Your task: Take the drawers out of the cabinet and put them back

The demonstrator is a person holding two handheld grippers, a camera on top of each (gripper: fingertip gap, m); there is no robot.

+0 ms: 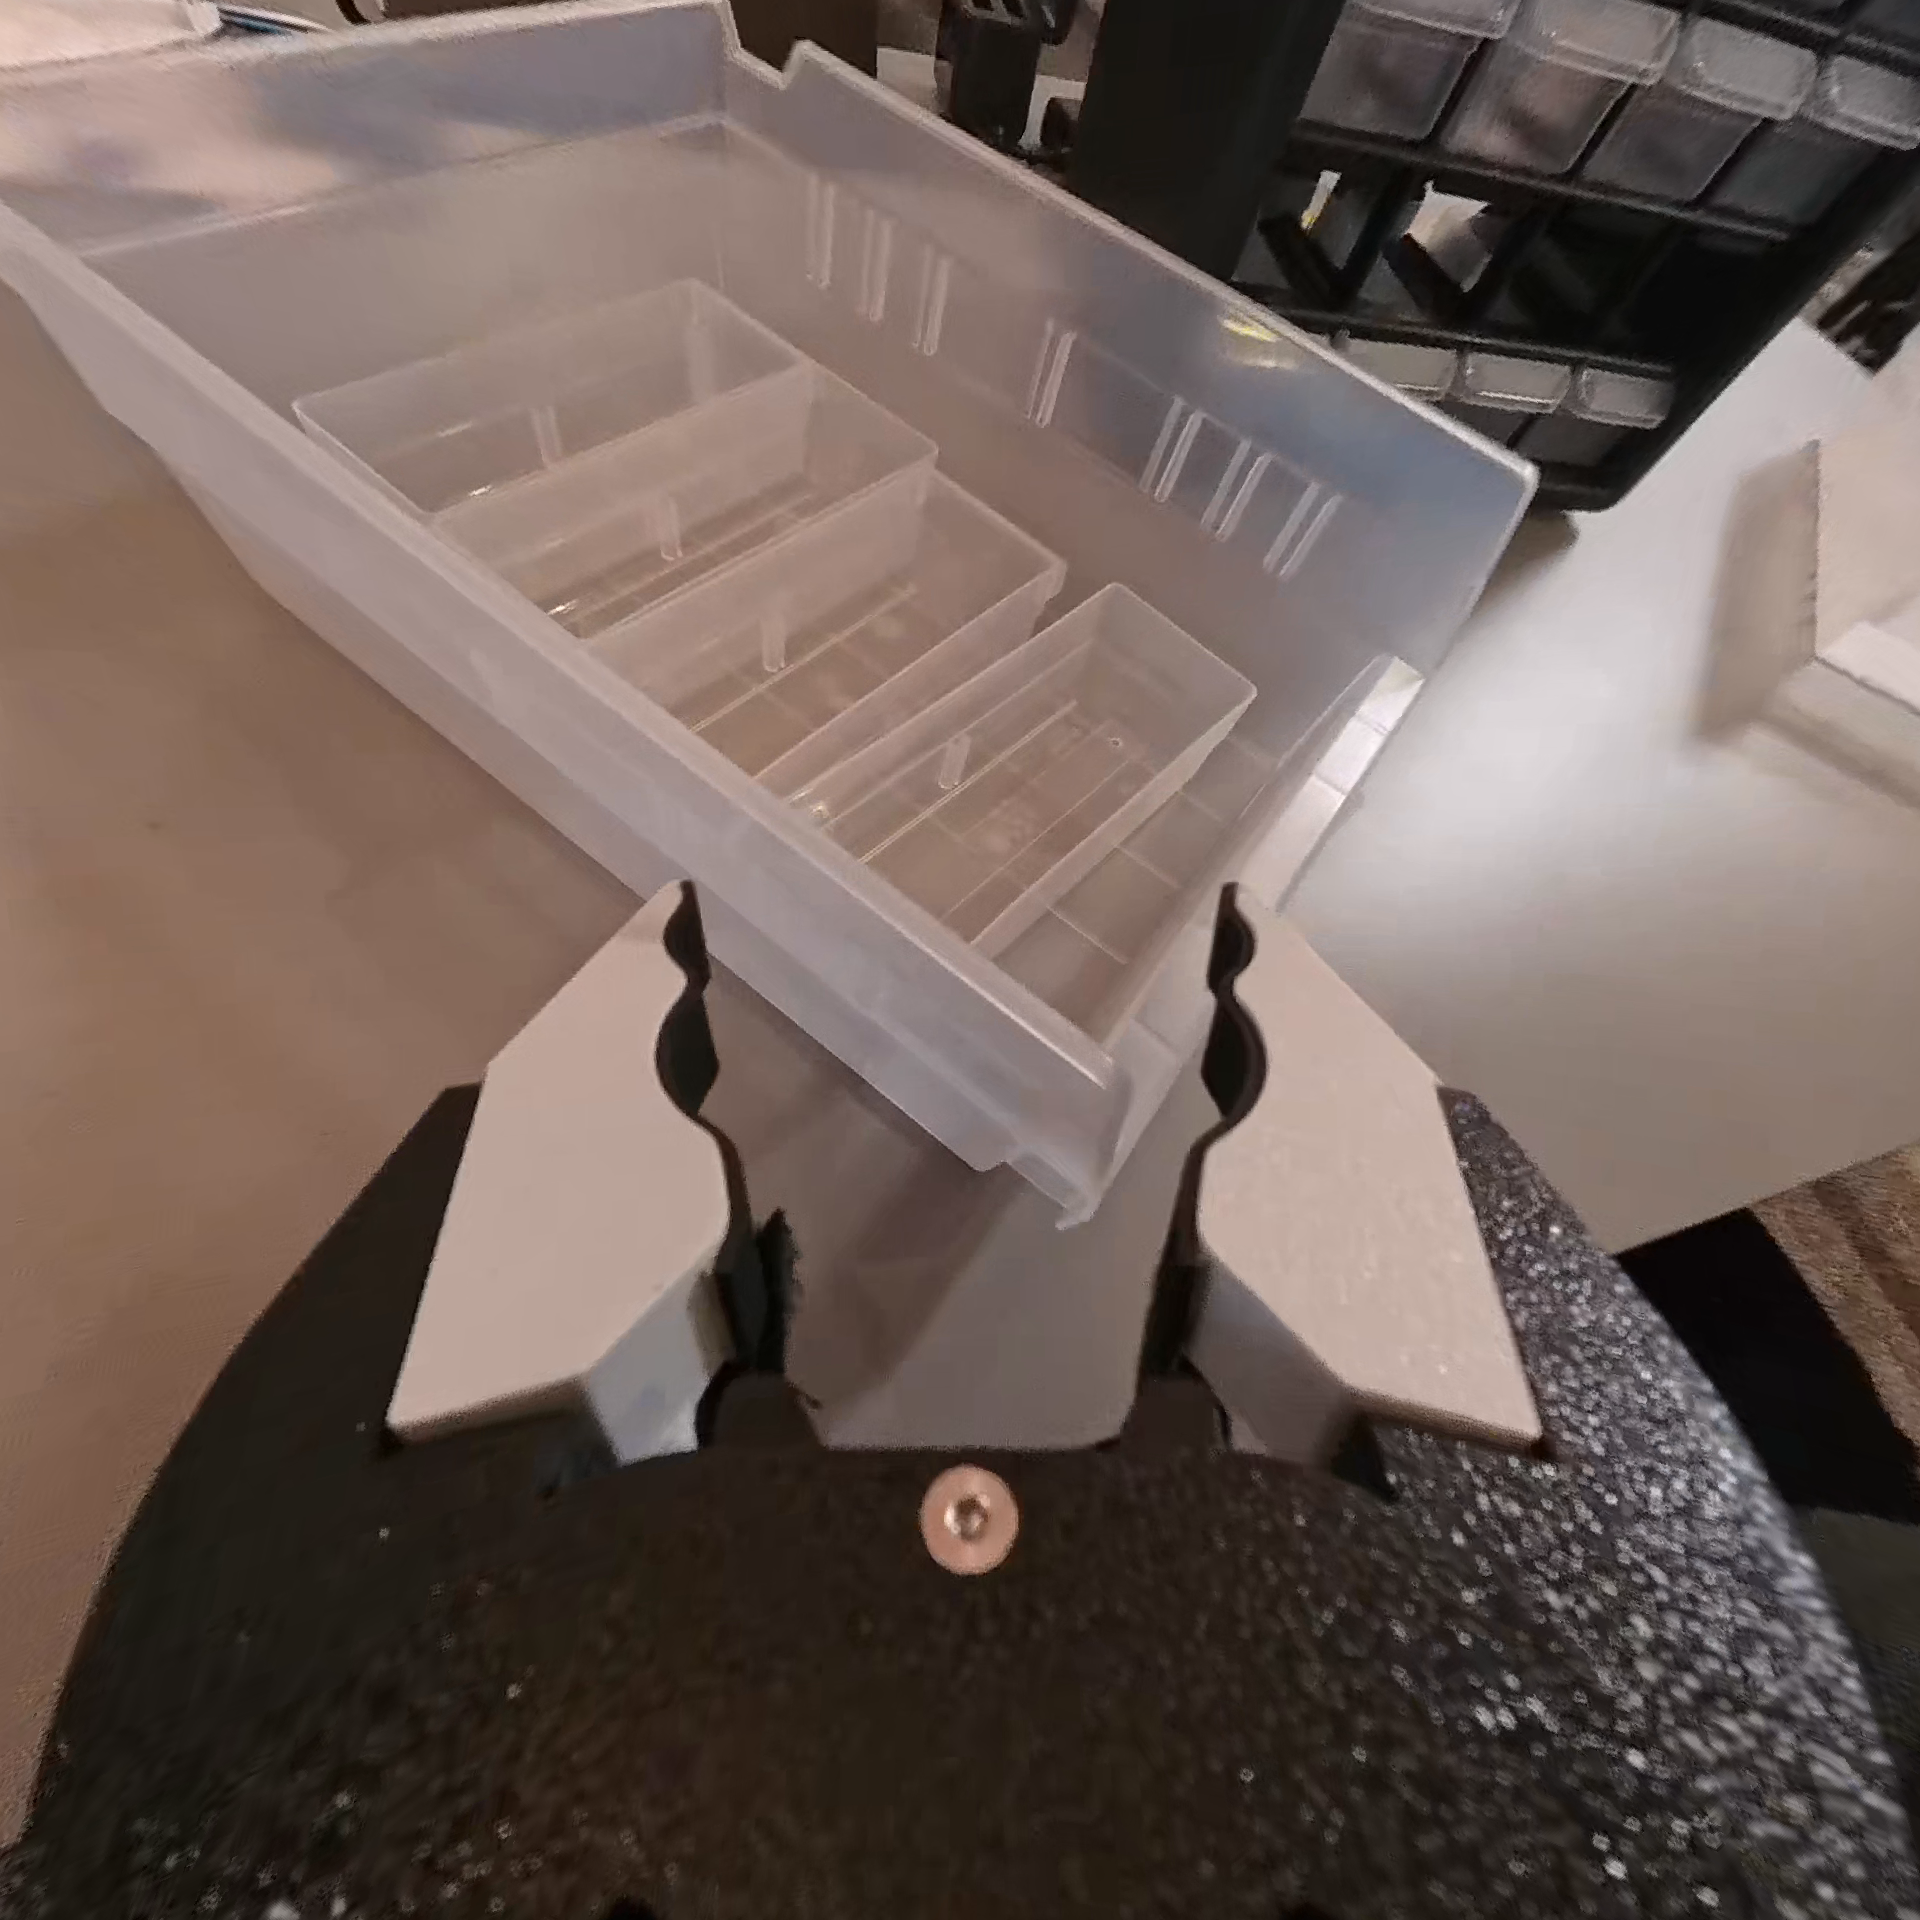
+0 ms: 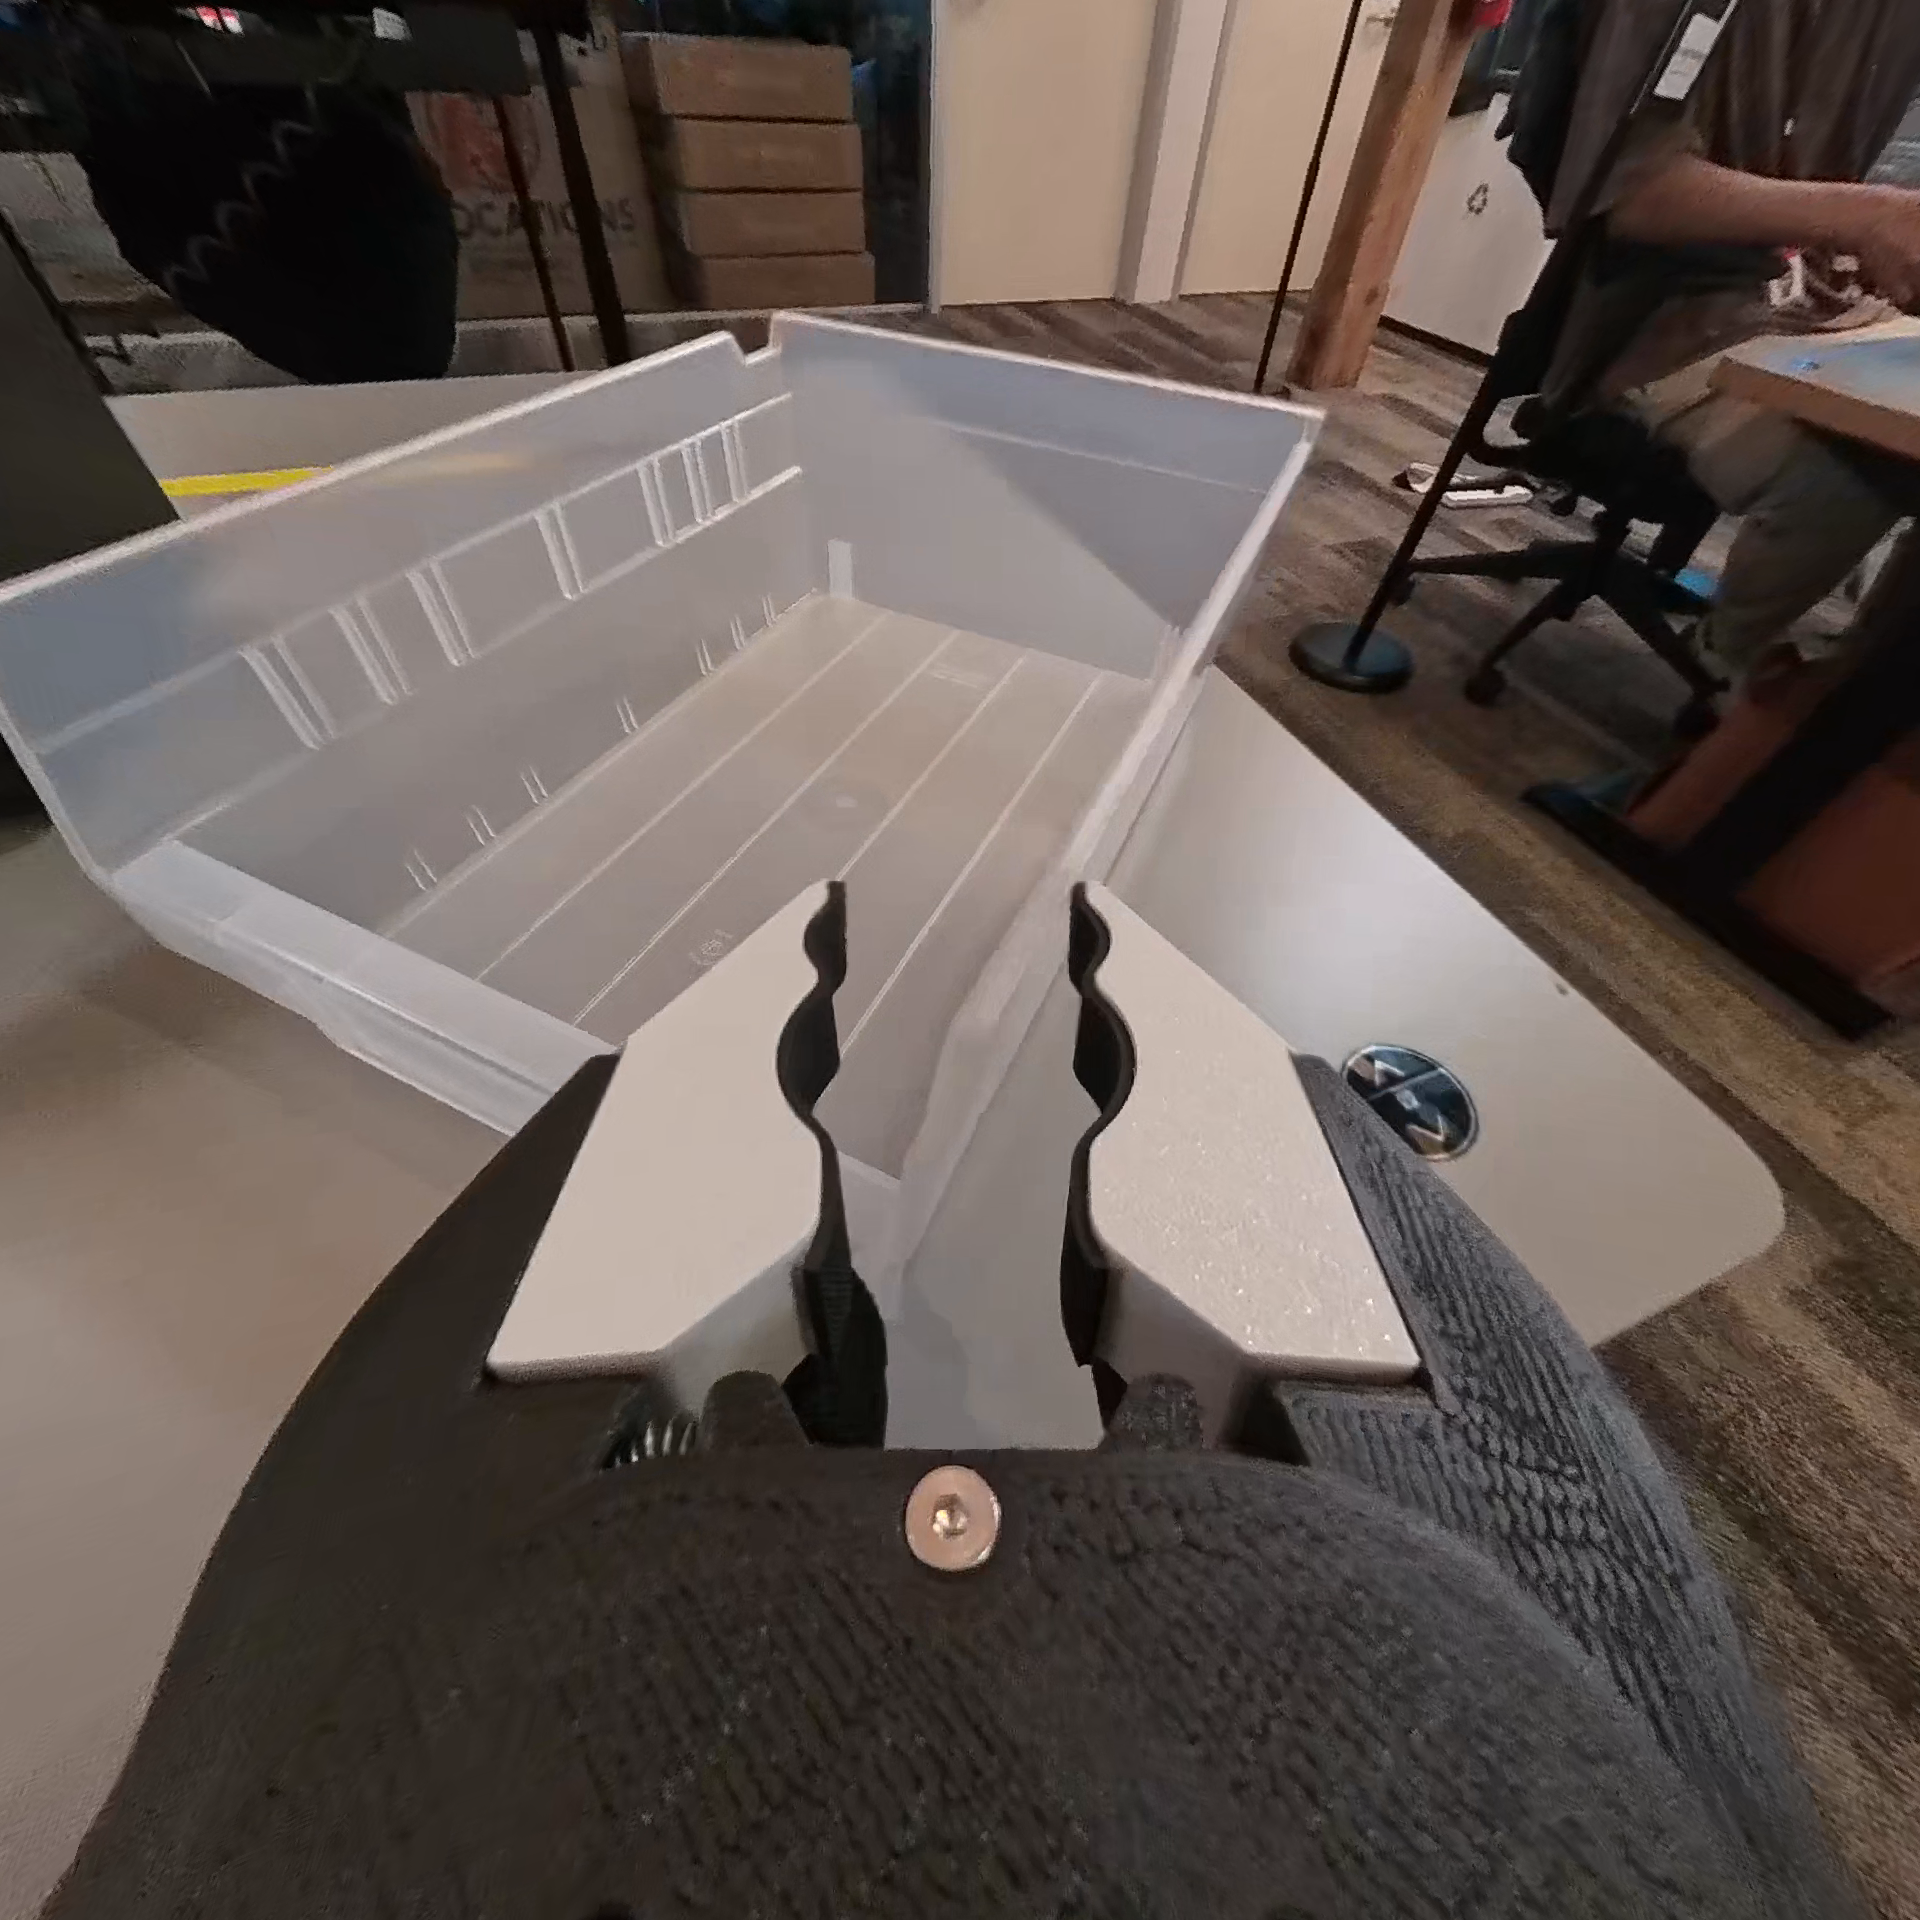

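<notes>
Two translucent plastic drawers sit out of the cabinet on a pale table. In the left wrist view, the left gripper has its jaws spread wide around one corner of the large drawer, whose wall passes between them without visible contact; nothing is clamped. Four small clear bins lie in a row inside this drawer. In the right wrist view, the right gripper stands partly open astride the near corner wall of the empty drawer, and contact cannot be confirmed. The dark cabinet, with small drawers in its frame, stands beyond the table's far edge. Probable risks: a one-corner grip on thin, smooth plastic may slip or flex; tilting the loaded drawer would slide the loose bins; the drawers lie close to the table edge.
</notes>
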